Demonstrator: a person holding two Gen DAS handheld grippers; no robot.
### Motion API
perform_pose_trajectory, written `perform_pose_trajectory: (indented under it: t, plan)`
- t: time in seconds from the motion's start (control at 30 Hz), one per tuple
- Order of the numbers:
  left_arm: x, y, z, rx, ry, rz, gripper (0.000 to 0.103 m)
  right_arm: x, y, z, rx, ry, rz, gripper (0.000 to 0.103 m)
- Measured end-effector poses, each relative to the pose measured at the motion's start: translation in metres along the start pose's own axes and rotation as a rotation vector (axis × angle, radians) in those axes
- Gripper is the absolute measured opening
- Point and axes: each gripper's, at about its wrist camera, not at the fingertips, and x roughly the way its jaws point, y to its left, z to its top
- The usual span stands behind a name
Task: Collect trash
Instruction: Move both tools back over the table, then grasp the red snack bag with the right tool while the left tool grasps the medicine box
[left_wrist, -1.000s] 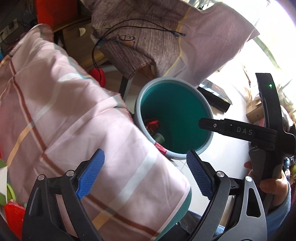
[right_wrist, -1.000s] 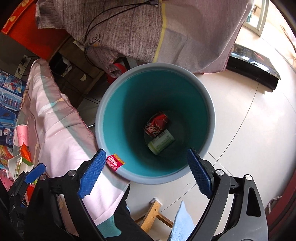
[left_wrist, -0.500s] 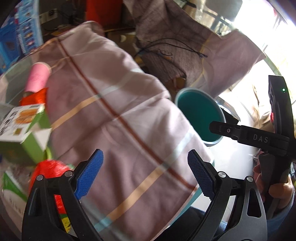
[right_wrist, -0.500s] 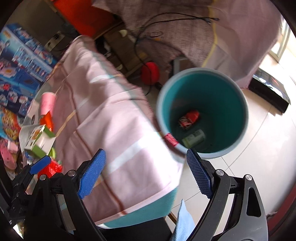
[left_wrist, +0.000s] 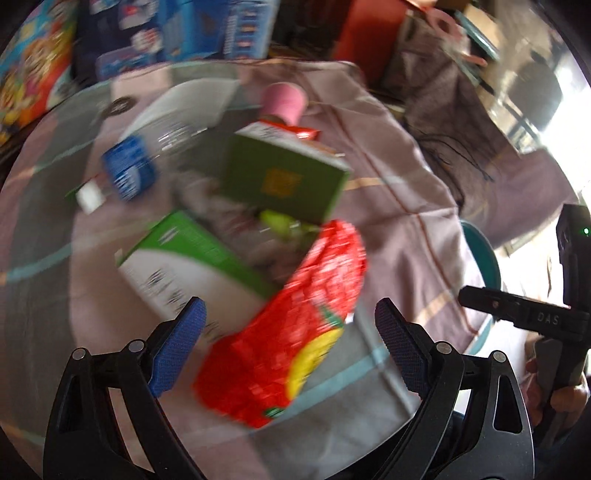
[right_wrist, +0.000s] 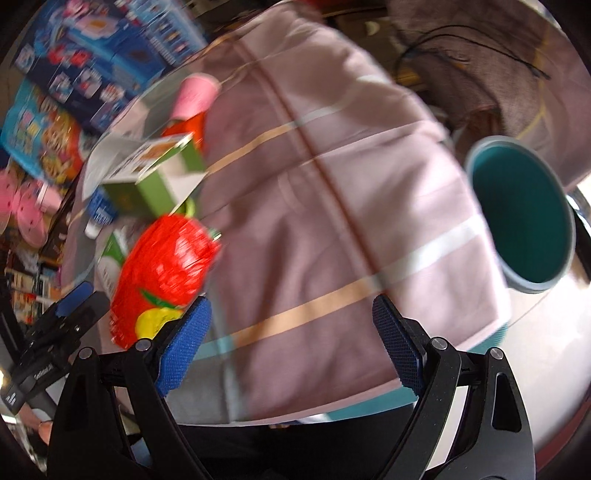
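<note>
Above a cloth-covered desk (left_wrist: 417, 236), the left tool (left_wrist: 290, 343) hung with its blue pads (left_wrist: 177, 350) spread wide and nothing between them, tilted down over a red snack bag (left_wrist: 295, 325) that lay just beyond its fingertips. Past the bag sat a green and white carton (left_wrist: 192, 266), a second green box (left_wrist: 284, 181), a clear bottle with a blue label (left_wrist: 129, 173) and a pink paper cup (left_wrist: 282, 99), all clustered close together on the desk, their edges smeared by motion blur. To that tool's right, the black body of the other handheld tool was gripped by a hand (left_wrist: 565, 395).

The right tool (right_wrist: 291, 343) was likewise spread apart and empty, poised over a bare stretch of the pinkish striped cloth (right_wrist: 332, 206). The red snack bag (right_wrist: 166, 273) lay just off its left pad, with the green box (right_wrist: 147, 173) and the pink paper cup (right_wrist: 194, 96) farther back. A teal bin (right_wrist: 524, 218) stood off the desk's far right edge, well apart from the litter; its contents could not be made out. Colourful toy boxes (right_wrist: 92, 81) were stacked beyond the desk, and a grey cloth with a thin black cable (right_wrist: 480, 48) draped over it lay behind the bin.
</note>
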Motion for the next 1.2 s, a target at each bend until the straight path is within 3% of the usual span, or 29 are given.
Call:
perform_pose_trajectory:
  t: [0.33,0.57,0.7,0.9,1.03,1.1,1.2]
  plan:
    - [0.005,0.070,-0.025,-0.115,0.020,0.053,0.093,0.059,0.102,-0.007,-0.158,0.146,0.057,0.085]
    - [0.015,0.106,-0.036,-0.165,0.051,0.035,0.093,0.085,0.122,0.001,-0.127,0.197,0.065,0.085]
    - [0.021,0.102,-0.038,-0.148,0.074,0.018,0.093,0.099,0.126,0.003,-0.107,0.214,0.075,0.085]
    - [0.022,0.095,-0.037,-0.150,0.071,0.004,0.093,0.097,0.123,0.003,-0.125,0.171,0.095,0.084]
    - [0.025,0.085,-0.036,-0.138,0.070,0.017,0.093,0.095,0.119,0.003,-0.138,0.152,0.145,0.067]
    - [0.026,0.085,-0.035,-0.158,0.075,0.015,0.093,0.088,0.117,0.004,-0.144,0.132,0.154,0.048]
    - [0.025,0.086,-0.033,-0.180,0.081,0.018,0.093,0.076,0.103,0.005,-0.151,0.108,0.154,0.028]
